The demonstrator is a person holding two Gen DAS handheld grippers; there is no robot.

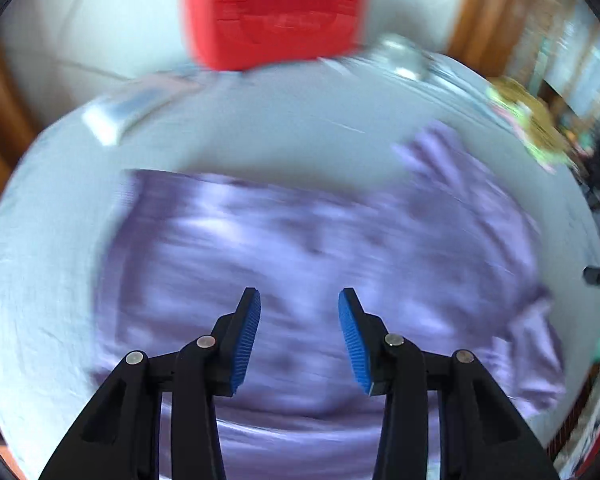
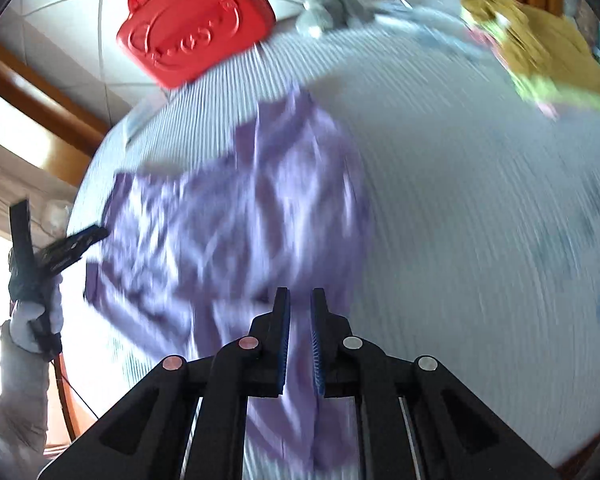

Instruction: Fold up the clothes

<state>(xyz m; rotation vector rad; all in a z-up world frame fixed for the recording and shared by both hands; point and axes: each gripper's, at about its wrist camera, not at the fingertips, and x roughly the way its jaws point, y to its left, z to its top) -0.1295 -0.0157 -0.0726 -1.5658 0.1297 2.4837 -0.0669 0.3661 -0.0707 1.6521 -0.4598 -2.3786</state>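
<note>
Right claw [image 2: 300,336] nearly closed, just a thin slit between the blue pads, with a strip of the purple garment [image 2: 228,220] running down between them. Looks pinched on that fabric, though motion blur makes it hard to swear the pads actually bite. Left claw [image 1: 299,336] wide open, holding nothing, hanging over the middle of the same garment [image 1: 300,248]; can't tell whether touching or just above.

Garment sprawled across the pale striped tabletop [image 2: 480,200], wrinkled, not flat. From the left wrist view, straight ahead and below, filling most of the frame, with a straight edge at the far side and a looser flap or sleeve trailing off to the right [image 1: 452,160]. Long axis roughly side to side there. From the right wrist view, stretching away up and to the left, one end reaching toward the red plastic case [image 2: 192,24] at the far edge, well apart from it.

Left claw also visible at the far left of the right view [image 2: 72,246], next to the garment's left edge. So: right side already got cloth, left side free and sitting over the bulk of it. Probably the left one needs to pick an edge or corner before any fold happens. Yellow-green bundle of other clothes [image 2: 540,56] off at the far right corner, out of the way.
</note>
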